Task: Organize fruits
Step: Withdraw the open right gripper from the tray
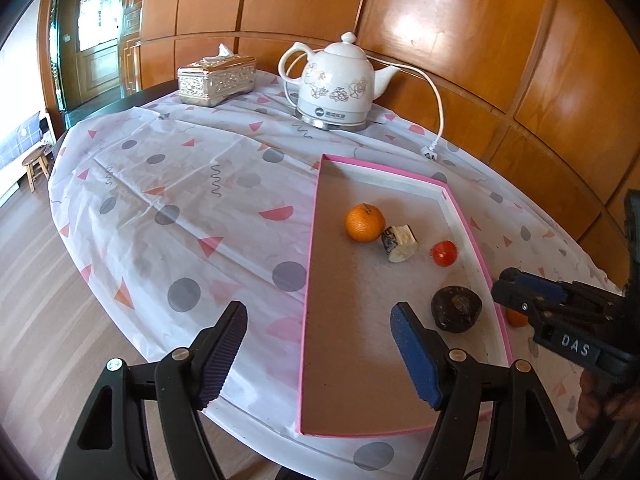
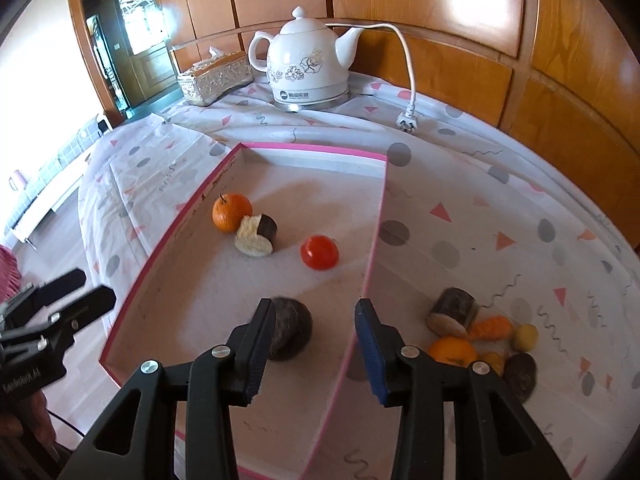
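A pink-rimmed tray (image 1: 316, 216) (image 2: 168, 236) lies on the patterned tablecloth. It holds an orange (image 1: 365, 222) (image 2: 231, 212), a cut white and dark piece (image 1: 399, 242) (image 2: 256, 234), a red tomato (image 1: 445, 253) (image 2: 320, 252) and a dark brown fruit (image 1: 456, 308) (image 2: 294, 332). My right gripper (image 2: 314, 308) (image 1: 502, 286) hovers open over the tray's right rim. The dark fruit rests on the tray floor by its left finger, and the right pad is clear of it. My left gripper (image 1: 320, 316) (image 2: 98, 286) stands open and empty over the tray's near left rim.
Several loose fruits lie right of the tray: a cut log-like piece (image 2: 452, 312), a carrot-shaped one (image 2: 492, 326), a yellow one (image 2: 526, 336), an orange (image 2: 452, 350) and a dark one (image 2: 520, 376). A white kettle (image 1: 334, 80), its plug (image 1: 430, 154) and a tissue box (image 1: 216, 80) stand at the back.
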Action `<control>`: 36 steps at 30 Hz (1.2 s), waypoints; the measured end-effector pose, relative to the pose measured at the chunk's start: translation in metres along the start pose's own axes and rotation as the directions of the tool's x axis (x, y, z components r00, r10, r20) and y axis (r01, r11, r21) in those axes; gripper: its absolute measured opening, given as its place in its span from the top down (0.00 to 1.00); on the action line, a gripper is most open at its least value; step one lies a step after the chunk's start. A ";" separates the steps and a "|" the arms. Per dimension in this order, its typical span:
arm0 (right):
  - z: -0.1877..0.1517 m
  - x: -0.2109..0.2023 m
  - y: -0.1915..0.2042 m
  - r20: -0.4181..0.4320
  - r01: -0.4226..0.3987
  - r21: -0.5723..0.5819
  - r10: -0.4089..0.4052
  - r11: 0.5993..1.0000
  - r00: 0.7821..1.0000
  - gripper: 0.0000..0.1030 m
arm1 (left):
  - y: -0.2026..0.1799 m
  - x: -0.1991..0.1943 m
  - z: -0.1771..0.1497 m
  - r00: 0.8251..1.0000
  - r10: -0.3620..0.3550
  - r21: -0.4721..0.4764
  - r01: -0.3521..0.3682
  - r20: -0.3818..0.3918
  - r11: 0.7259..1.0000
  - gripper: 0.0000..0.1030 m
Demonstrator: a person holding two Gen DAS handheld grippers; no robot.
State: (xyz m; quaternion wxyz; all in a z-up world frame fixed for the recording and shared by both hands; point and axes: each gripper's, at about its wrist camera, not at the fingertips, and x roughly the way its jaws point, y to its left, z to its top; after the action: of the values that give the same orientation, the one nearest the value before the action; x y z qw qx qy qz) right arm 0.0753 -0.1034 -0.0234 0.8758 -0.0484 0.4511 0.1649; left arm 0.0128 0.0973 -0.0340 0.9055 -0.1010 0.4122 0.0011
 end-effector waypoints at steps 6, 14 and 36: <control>-0.015 -0.016 -0.008 0.003 0.036 -0.031 -0.036 0.999 0.999 0.58 | -0.010 -0.005 0.000 1.000 -0.007 0.038 0.006 0.014 0.999 0.25; -0.029 -0.036 -0.025 0.016 0.050 -0.014 -0.050 0.999 0.999 0.58 | -0.022 -0.008 -0.003 1.000 -0.011 0.078 0.010 0.013 0.997 0.25; -0.055 -0.078 -0.110 0.022 0.202 0.060 -0.204 0.978 0.979 0.58 | -0.071 -0.009 -0.009 0.997 -0.081 0.240 0.081 -0.008 0.967 0.25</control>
State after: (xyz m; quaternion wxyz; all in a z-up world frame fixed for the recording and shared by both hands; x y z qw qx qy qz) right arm 0.0277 -0.2392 0.0003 0.8954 -0.0669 0.4358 0.0624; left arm 0.0062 0.0273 -0.0196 0.9107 -0.0074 0.4039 -0.0859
